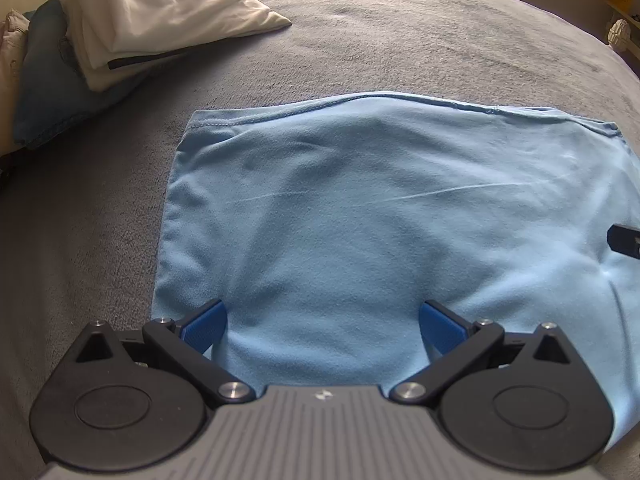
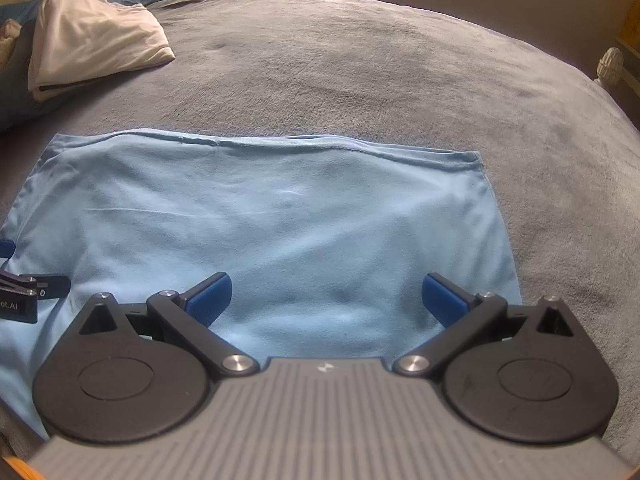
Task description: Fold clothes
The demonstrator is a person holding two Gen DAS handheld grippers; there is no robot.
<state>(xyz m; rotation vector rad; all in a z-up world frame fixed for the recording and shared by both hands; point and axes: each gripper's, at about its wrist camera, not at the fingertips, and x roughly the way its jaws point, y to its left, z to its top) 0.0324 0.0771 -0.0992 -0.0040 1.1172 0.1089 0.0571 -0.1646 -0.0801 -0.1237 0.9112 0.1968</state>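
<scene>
Both grippers, left [image 1: 323, 322] and right [image 2: 326, 294], are hovering wide open over the light blue folded cloth [image 1: 360, 208]. Its hemmed far edge is lying flat, with loads of bare grey fuzzy blanket [image 2: 380, 68] stretching beyond.

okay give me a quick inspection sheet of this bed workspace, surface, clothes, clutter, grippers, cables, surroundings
Surface: grey blanket covering the bed, slightly rumpled.
Job's things: light blue garment spread flat, hem along the far edge, mild wrinkles.
Clutter: white folded clothes resting on a dark blue pillow, far left.
Grippers: left gripper and right gripper both open above the garment's near part, holding nothing.
Cables: nothing seen.
Surroundings: carved bedpost finial at the right; wall behind.
</scene>
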